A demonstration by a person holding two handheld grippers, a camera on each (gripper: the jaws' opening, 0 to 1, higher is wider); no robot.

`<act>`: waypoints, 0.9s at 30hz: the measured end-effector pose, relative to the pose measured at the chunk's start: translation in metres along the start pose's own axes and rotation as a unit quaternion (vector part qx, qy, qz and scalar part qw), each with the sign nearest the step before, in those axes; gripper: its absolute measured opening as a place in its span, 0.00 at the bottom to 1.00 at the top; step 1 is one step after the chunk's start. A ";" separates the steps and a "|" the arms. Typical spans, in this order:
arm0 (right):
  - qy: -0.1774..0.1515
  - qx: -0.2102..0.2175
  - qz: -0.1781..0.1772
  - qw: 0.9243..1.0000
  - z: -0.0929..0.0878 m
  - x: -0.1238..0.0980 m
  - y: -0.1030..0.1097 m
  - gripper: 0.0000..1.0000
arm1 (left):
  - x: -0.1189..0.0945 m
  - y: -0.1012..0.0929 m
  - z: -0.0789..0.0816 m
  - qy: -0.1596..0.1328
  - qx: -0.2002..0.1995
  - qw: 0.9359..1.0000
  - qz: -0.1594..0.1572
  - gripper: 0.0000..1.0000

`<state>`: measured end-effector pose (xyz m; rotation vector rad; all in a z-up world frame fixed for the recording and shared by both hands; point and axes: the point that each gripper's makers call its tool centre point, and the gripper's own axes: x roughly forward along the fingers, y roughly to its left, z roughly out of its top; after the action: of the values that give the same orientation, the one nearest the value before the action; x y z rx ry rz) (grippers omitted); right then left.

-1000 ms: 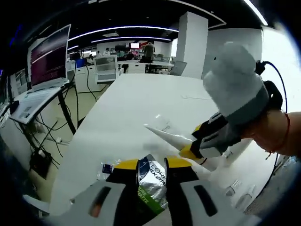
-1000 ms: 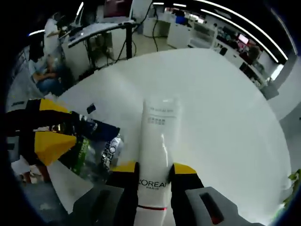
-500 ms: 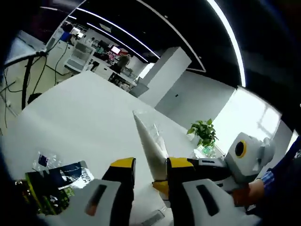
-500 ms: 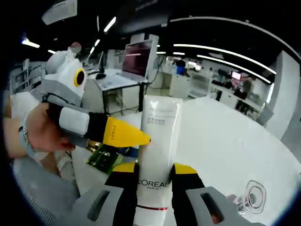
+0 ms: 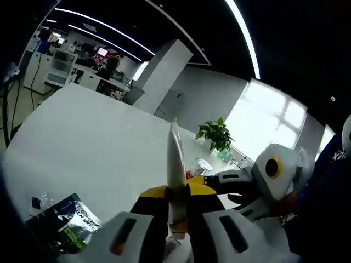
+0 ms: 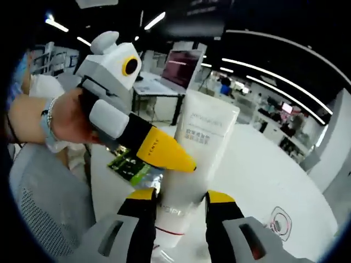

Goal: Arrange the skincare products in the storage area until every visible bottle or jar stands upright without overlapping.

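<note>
Both claws are squeezing the same white tube, which is being held up in the air above the white worktop. Nearest in the right gripper view, the right claw is closing on the tube's low end, and the left claw is coming in from the left and pinching the tube a bit higher up. In the left gripper view, the left claw is clamping tight on the tube, seen thin edge on, with the right claw just to its right. I think the tube could slip or twist, because it is soft and two claws are pulling on it at once. If one claw lets go too early, it could drop flat on the worktop, maybe onto the green packet, and then it would not be standing up. The right gripper view is showing the tube's wide printed face and the hand holding the left claw. The left gripper view is showing a potted plant far away on the worktop.
</note>
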<state>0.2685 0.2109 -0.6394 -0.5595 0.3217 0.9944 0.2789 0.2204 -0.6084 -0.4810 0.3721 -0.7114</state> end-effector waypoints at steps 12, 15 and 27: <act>-0.067 -0.122 0.121 0.983 0.062 -0.042 -0.048 0.39 | 0.011 -0.012 -0.015 0.043 0.159 0.986 -0.001 0.06; -0.059 -0.121 0.208 0.969 0.066 -0.037 -0.037 0.40 | 0.015 -0.019 -0.022 0.058 0.198 0.978 -0.013 0.06; 0.153 -0.243 0.418 0.862 0.002 -0.032 0.006 0.06 | 0.019 -0.022 -0.040 0.101 0.269 0.958 -0.013 0.06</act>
<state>0.2472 0.1918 -0.6237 -1.0892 0.6324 1.8633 0.2613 0.1806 -0.6331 0.1039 0.3449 -0.8542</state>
